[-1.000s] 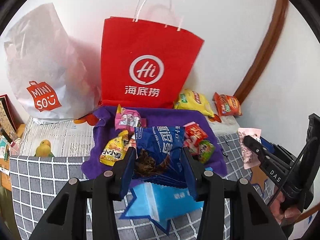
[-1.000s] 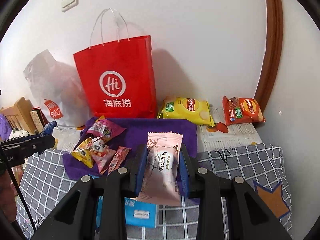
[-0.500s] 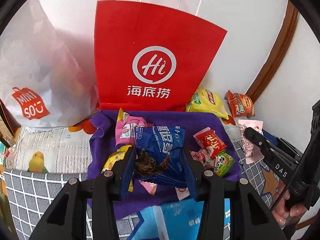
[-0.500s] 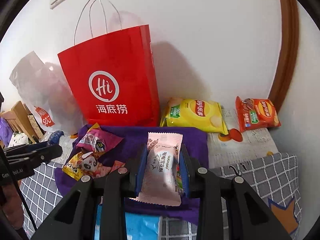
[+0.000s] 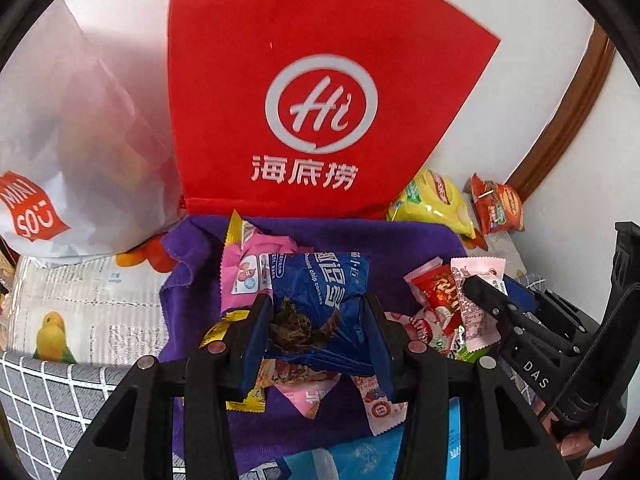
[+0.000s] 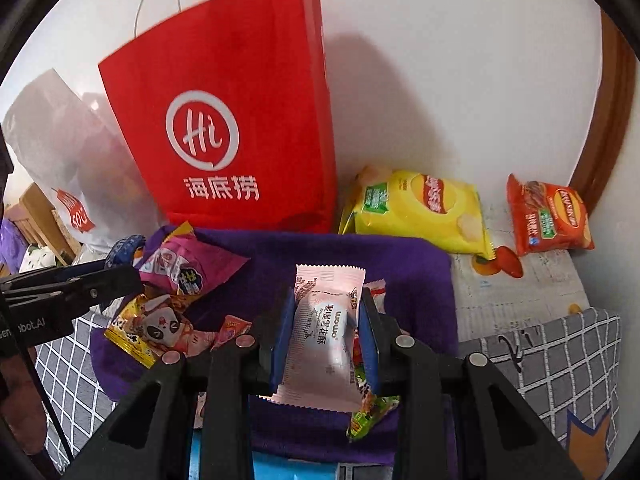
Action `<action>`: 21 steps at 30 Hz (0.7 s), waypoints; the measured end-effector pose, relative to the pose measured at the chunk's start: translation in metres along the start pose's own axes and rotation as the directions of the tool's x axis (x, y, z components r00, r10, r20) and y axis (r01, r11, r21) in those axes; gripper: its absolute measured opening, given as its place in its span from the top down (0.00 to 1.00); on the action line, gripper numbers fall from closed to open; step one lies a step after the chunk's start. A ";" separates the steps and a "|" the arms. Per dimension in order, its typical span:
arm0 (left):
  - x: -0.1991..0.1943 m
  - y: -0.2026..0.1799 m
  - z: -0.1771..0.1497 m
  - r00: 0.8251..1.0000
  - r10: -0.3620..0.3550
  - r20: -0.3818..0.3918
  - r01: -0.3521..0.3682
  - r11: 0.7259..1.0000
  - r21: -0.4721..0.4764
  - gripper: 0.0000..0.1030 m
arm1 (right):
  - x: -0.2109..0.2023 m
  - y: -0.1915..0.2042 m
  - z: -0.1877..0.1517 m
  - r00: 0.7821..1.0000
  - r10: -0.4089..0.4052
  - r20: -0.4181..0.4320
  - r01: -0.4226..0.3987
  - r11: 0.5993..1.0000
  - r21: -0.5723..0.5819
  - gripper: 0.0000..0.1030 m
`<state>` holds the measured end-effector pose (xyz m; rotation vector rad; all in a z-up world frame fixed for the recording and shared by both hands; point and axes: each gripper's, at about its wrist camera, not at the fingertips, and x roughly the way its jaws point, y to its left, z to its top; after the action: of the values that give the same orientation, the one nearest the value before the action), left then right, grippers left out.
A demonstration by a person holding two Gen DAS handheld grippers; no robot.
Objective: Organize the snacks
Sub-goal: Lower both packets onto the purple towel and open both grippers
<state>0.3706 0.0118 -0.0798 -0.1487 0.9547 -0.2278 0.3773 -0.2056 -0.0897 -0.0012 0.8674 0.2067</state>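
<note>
My left gripper (image 5: 316,320) is shut on a blue chocolate chip cookie packet (image 5: 320,304), held above the purple cloth (image 5: 400,244). My right gripper (image 6: 326,332) is shut on a pale pink snack packet (image 6: 324,336), also over the purple cloth (image 6: 400,276). Several small snack packets lie on the cloth, among them a pink one (image 5: 248,268) and a red one (image 5: 436,288). The red Hi paper bag (image 5: 312,100) stands upright just behind the cloth; it also shows in the right wrist view (image 6: 224,128). The right gripper shows from the side in the left wrist view (image 5: 500,320).
A white Miniso bag (image 5: 60,140) stands left of the red bag. A yellow chip bag (image 6: 420,208) and an orange-red chip bag (image 6: 548,216) lie by the wall at the right. A blue packet (image 5: 352,456) lies at the near edge of the cloth on the checked cover.
Both grippers have moved forward, toward the red bag and over the purple cloth, each keeping its packet. The red bag now fills much more of both views.
</note>
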 end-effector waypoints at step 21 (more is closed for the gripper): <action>0.042 -0.002 -0.004 0.998 -0.018 -0.057 0.018 1.000 0.003 0.56 | 0.045 0.000 -0.016 0.996 0.006 -0.093 -0.009 1.000 -0.030 0.69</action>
<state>0.3908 -0.0006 -0.1146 -0.1481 1.0098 -0.2518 0.3934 -0.1988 -0.1340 -0.0363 0.9574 0.2279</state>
